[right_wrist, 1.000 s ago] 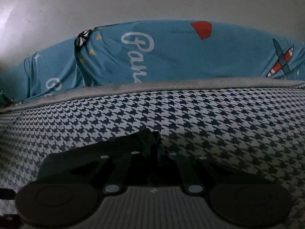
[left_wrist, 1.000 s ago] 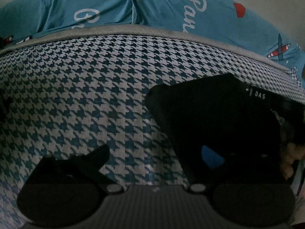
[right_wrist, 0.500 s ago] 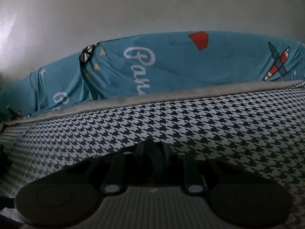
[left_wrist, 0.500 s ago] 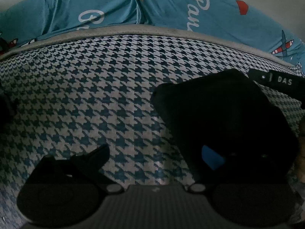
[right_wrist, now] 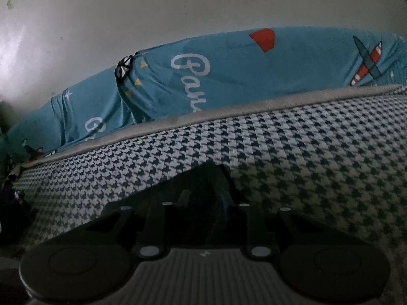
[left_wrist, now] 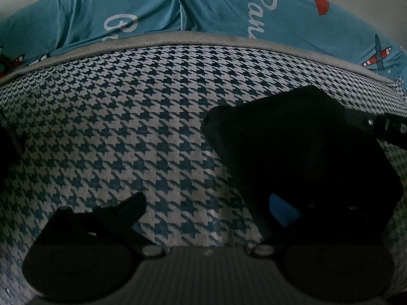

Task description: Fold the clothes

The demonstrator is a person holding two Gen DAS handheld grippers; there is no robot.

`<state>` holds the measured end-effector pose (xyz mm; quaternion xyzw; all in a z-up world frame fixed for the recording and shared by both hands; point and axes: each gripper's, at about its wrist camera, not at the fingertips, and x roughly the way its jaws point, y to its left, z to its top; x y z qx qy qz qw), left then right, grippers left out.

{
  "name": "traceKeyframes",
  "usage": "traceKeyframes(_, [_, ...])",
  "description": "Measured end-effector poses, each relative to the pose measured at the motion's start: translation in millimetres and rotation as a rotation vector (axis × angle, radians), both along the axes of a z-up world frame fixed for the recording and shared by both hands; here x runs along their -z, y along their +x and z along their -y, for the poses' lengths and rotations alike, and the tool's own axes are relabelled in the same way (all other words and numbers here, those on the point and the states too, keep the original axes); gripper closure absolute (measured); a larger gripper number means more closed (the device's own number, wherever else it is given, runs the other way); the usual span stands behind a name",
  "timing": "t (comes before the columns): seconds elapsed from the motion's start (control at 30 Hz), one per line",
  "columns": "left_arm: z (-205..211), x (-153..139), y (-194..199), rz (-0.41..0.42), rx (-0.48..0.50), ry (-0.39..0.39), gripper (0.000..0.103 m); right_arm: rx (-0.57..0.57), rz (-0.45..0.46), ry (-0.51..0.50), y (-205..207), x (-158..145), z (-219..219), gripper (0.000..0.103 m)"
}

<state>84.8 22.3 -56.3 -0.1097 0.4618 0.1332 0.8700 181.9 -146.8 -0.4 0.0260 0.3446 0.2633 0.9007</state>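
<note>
A black folded garment (left_wrist: 292,152) lies on the houndstooth bed cover (left_wrist: 127,127), right of centre in the left wrist view. My left gripper (left_wrist: 203,211) is open, low over the cover. Its left finger (left_wrist: 122,211) rests on bare cover, and its blue-padded right finger (left_wrist: 282,211) is at the garment's near edge. My right gripper (left_wrist: 386,127) reaches the garment's far right corner. In the right wrist view that right gripper (right_wrist: 211,180) has its fingers pressed together on dark cloth, over the bed cover (right_wrist: 318,165).
Teal printed bedding (left_wrist: 216,12) is heaped behind a grey mattress border (left_wrist: 178,40) at the back. The same bedding (right_wrist: 254,76) sits under a pale wall (right_wrist: 178,12). A dark object (right_wrist: 12,203) lies at the left edge.
The right gripper has slid toward the right edge of the left wrist view, and its camera now tilts higher, showing more wall. The left gripper has barely moved and stays open.
</note>
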Motion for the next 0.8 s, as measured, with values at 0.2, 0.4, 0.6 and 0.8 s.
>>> traceKeyframes(0.2, [1.4,-0.6,-2.8,-0.004,0.01,0.007,0.0,-0.002,-0.028,-0.017,-16.3,-1.9,5.7,0.079])
traceKeyframes(0.4, [4.3,0.7,-3.9,-0.003,0.024,0.012,0.0,-0.013,-0.044,-0.073,-26.9,4.8,6.0,0.079])
traceKeyframes(0.6, [4.5,13.8,-1.1,-0.045,0.037,0.007,0.0,-0.019,-0.037,-0.108,-27.2,11.6,5.2,0.079])
traceKeyframes(0.8, [2.9,20.0,-1.2,-0.04,0.048,0.025,0.0,-0.032,-0.018,-0.157,-30.2,16.7,1.9,0.079])
